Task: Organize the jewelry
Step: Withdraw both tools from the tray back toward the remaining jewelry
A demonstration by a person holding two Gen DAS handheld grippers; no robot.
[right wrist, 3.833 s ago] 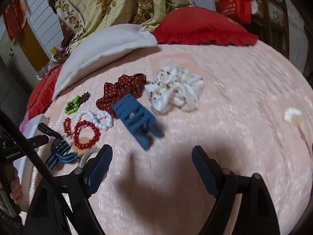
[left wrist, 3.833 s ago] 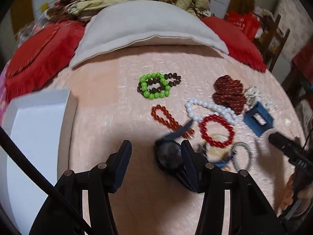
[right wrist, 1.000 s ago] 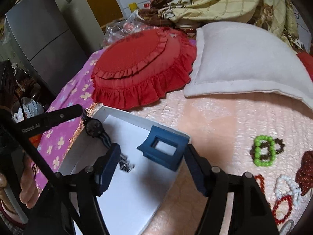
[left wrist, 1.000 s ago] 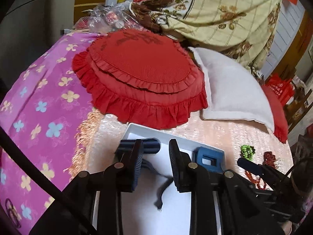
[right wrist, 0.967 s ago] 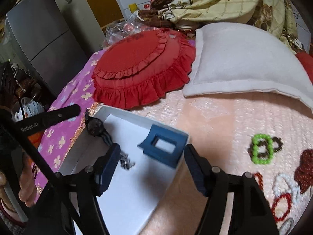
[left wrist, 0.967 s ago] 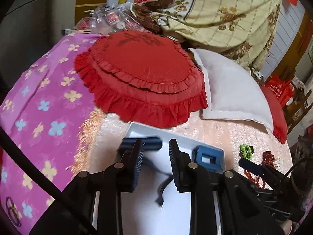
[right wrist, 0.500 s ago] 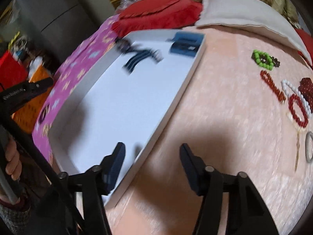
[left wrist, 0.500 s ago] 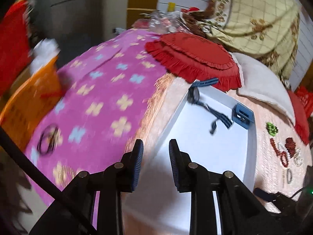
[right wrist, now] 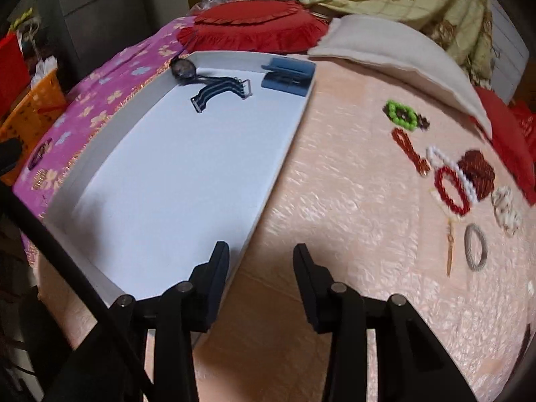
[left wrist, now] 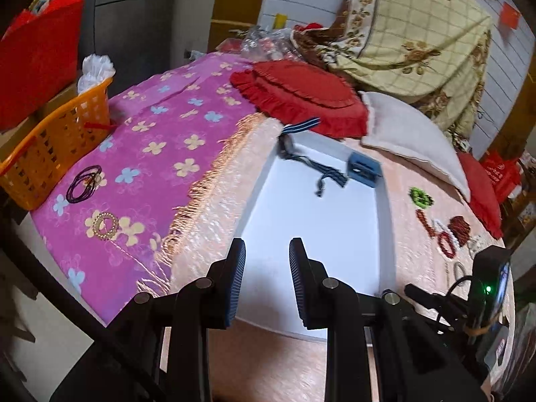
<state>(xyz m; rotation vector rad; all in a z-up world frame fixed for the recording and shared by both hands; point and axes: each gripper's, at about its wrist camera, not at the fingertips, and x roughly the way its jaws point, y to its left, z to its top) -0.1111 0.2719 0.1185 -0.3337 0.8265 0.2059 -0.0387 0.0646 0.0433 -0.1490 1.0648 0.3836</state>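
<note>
Hovering over near end of white tray (right wrist: 281,154), both tools empty. Left tool (left wrist: 267,261) jaws slightly apart, nothing between. Right tool (right wrist: 261,261) jaws just been closing, still gapped, straddling tray's right rim. Watch (right wrist: 207,83) and blue clip (right wrist: 284,75) sit at tray's far end, ahead. Bead bracelets (right wrist: 452,189) loose on bed (right wrist: 351,201), ahead-right of right tool.

**Both grippers held empty, pointed steeply downward**

The left gripper (left wrist: 266,274) is held with its jaws a narrow gap apart, nothing between them. The right gripper (right wrist: 261,278) is seen with jaws that have just been closing, still parted and empty. No hand is shown.
</note>
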